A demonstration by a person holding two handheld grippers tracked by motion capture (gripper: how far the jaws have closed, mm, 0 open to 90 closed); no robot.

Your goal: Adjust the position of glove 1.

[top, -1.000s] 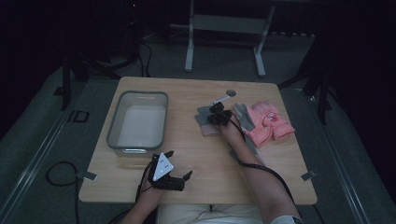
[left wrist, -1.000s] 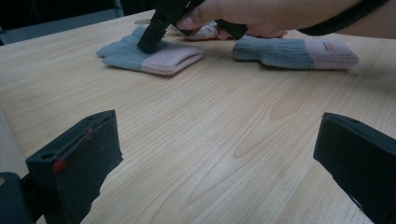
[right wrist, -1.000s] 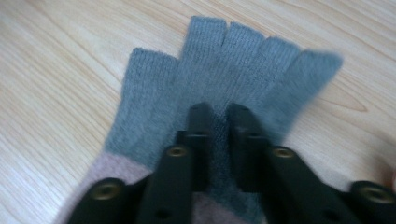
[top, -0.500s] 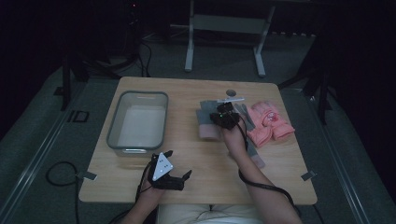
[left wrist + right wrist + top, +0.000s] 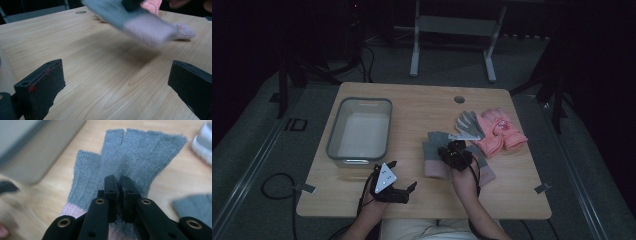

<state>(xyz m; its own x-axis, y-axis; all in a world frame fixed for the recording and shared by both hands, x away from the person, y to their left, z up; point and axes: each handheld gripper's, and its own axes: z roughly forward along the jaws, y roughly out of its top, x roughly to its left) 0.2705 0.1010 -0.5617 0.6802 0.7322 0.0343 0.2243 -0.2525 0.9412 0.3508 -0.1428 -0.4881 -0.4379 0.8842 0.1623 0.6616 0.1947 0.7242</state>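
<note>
My right gripper (image 5: 455, 153) is shut on a grey fingerless glove with a pink cuff (image 5: 433, 156), near the middle of the table. In the right gripper view the shut jaws (image 5: 119, 181) pinch the knit at the palm, and the grey glove (image 5: 130, 155) spreads its short fingers away from me. The left gripper view catches this glove (image 5: 140, 22) blurred and lifted off the wood. My left gripper (image 5: 403, 175) stands open at the front edge, and between its wide-set jaws (image 5: 116, 72) is bare wood.
A grey tray (image 5: 333, 131) lies at the left. A second grey glove with a pink cuff (image 5: 484, 169) rests under my right hand. A grey-and-white glove (image 5: 469, 125) and pink gloves (image 5: 502, 132) lie at the right. A cable hole (image 5: 459, 99) sits near the far edge.
My right gripper has drawn the grey glove away from the pile, toward the person and slightly left. The left gripper has stayed in place.
</note>
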